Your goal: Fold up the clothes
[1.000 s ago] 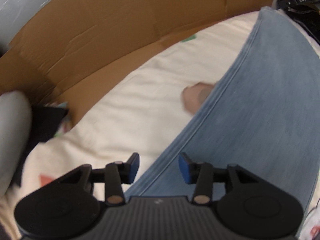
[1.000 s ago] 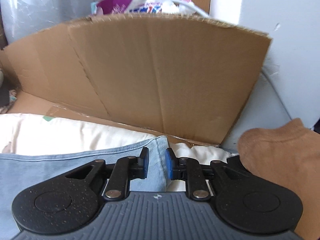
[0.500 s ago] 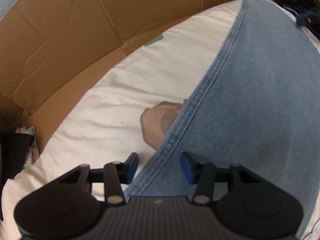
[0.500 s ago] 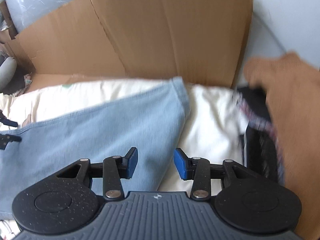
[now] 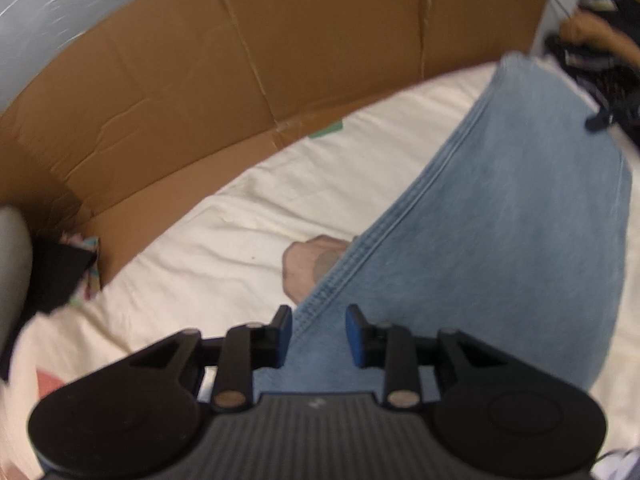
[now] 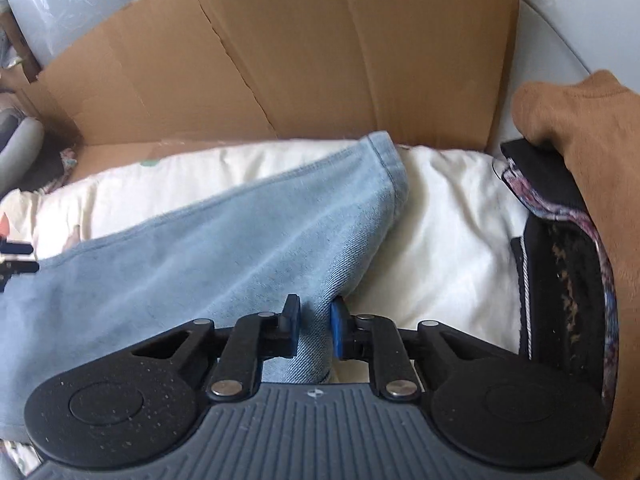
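I see the cardboard (image 6: 320, 48) standing behind a cream sheet (image 6: 448, 220), and the jeans (image 6: 200, 248) lie stretched across that sheet. My right tongs (image 6: 313, 326) have just been closing and now pinch a raised fold of denim near the hem. My left tongs (image 5: 319, 336) have been narrowing too — the seam sits between them, pads not yet pressing.

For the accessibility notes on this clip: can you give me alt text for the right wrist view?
The right claw, its jaws just closed, pinches a bunched edge of light blue jeans lying across a cream sheet. A flattened cardboard box stands behind; a brown garment and dark patterned fabric sit right.
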